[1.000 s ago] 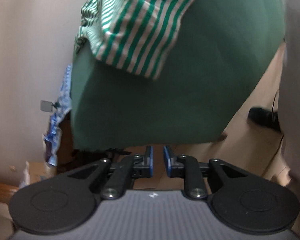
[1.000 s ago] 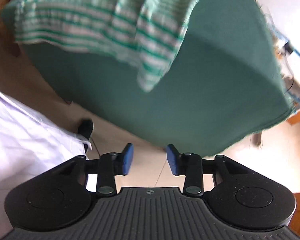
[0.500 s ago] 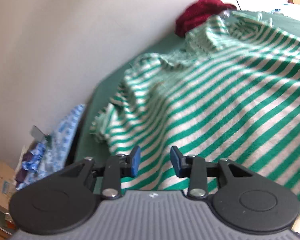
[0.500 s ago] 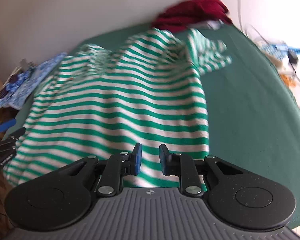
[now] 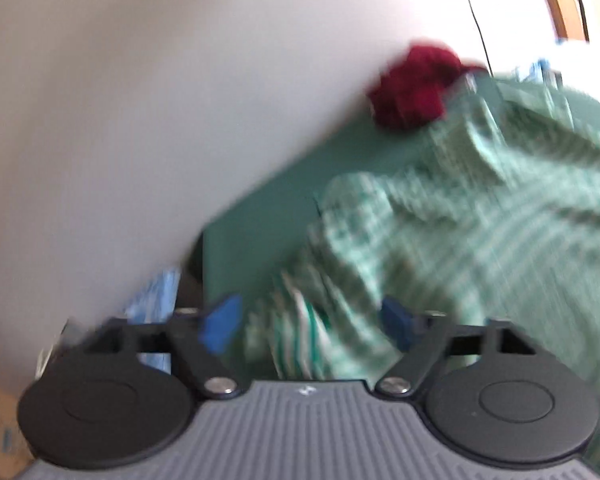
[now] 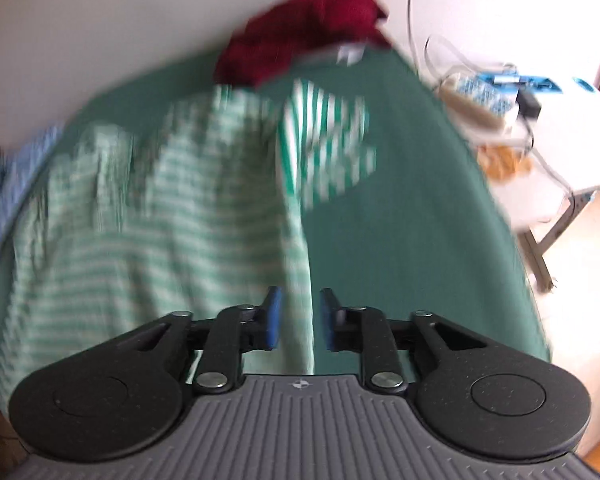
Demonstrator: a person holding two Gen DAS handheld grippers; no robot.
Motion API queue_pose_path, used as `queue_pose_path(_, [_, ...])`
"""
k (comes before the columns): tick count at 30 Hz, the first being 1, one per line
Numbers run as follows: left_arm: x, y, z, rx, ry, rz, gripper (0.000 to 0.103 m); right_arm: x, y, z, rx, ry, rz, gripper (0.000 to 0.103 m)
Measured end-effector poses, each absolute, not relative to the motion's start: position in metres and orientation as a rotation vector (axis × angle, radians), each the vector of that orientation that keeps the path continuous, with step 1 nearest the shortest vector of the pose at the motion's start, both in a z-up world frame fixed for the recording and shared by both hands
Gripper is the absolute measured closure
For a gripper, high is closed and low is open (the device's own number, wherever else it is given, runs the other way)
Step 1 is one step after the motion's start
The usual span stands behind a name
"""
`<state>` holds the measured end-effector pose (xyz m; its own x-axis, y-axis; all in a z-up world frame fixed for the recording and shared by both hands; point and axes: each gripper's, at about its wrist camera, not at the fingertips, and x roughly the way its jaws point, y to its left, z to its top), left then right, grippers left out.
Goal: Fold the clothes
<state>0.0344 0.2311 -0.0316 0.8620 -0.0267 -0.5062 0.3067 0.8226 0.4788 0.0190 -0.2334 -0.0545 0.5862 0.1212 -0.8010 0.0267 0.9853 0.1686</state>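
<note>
A green-and-white striped shirt (image 6: 172, 208) lies spread and rumpled on a table covered with a green cloth (image 6: 400, 208). In the left wrist view the shirt (image 5: 460, 240) fills the right side. My left gripper (image 5: 312, 324) is open wide, with the shirt's near left corner lying between its blue pads. My right gripper (image 6: 299, 322) is open, with the shirt's right edge running between its pads. Both views are blurred by motion.
A dark red garment (image 6: 308, 36) lies bunched at the table's far edge by the wall, and it also shows in the left wrist view (image 5: 416, 84). A white side table (image 6: 540, 128) with cables and boxes stands to the right. Blue patterned fabric (image 5: 156, 304) hangs at the left.
Both grippers rose from below the table edge to above the shirt and moved forward over it. The left gripper opened much wider; the right one opened a little.
</note>
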Motion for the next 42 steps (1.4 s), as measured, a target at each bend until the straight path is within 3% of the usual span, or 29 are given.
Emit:
queue_pose_path(2, [0.074, 0.233, -0.017, 0.544, 0.477, -0.214, 0.006, 0.055, -0.238, -0.042, 0.162, 0.923, -0.006, 0.051])
queue_pose_path(3, [0.097, 0.230, -0.018, 0.532, 0.494, -0.230, 0.006, 0.072, -0.240, -0.036, 0.159, 0.912, -0.037, 0.049])
queue_pose_path(7, [0.159, 0.217, -0.043, 0.511, 0.600, -0.215, 0.015, 0.125, -0.254, -0.061, 0.169, 0.941, -0.155, 0.050])
queue_pose_path(15, [0.187, 0.205, -0.089, 0.477, 0.687, -0.155, 0.007, 0.179, -0.264, -0.117, 0.225, 0.965, -0.220, 0.051])
queue_pose_path(16, [0.188, 0.205, -0.092, 0.474, 0.695, -0.153, 0.004, 0.181, -0.261, -0.118, 0.214, 0.958, -0.207, 0.052])
queue_pose_path(19, [0.189, 0.207, -0.104, 0.492, 0.714, -0.133, 0.003, 0.184, -0.247, -0.113, 0.135, 0.954, -0.138, 0.097])
queue_pose_path(24, [0.189, 0.220, -0.122, 0.480, 0.761, -0.092, 0.002, 0.161, -0.260, -0.088, 0.008, 0.841, -0.239, 0.097])
queue_pose_path(28, [0.188, 0.231, -0.133, 0.454, 0.798, -0.071, 0.001, 0.150, -0.301, -0.105, 0.024, 0.905, -0.327, 0.096])
queue_pose_path(31, [0.187, 0.235, -0.136, 0.445, 0.803, -0.074, 0.001, 0.145, -0.313, -0.115, 0.062, 0.919, -0.371, 0.083])
queue_pose_path(33, [0.187, 0.236, -0.137, 0.437, 0.805, -0.078, 0.001, 0.137, -0.320, -0.113, 0.171, 0.858, -0.351, 0.055])
queue_pose_path(35, [0.186, 0.238, -0.138, 0.430, 0.806, -0.083, 0.001, 0.132, -0.324, -0.116, 0.276, 0.842, -0.290, 0.048])
queue_pose_path(40, [0.185, 0.237, -0.143, 0.413, 0.785, -0.088, 0.001, 0.130, -0.309, -0.127, 0.290, 0.882, -0.185, 0.048])
queue_pose_path(41, [0.185, 0.238, -0.143, 0.403, 0.785, -0.087, 0.001, 0.129, -0.305, -0.128, 0.266, 0.885, -0.174, 0.054])
queue_pose_path(42, [0.185, 0.239, -0.143, 0.393, 0.786, -0.087, 0.001, 0.129, -0.301, -0.129, 0.234, 0.882, -0.162, 0.075])
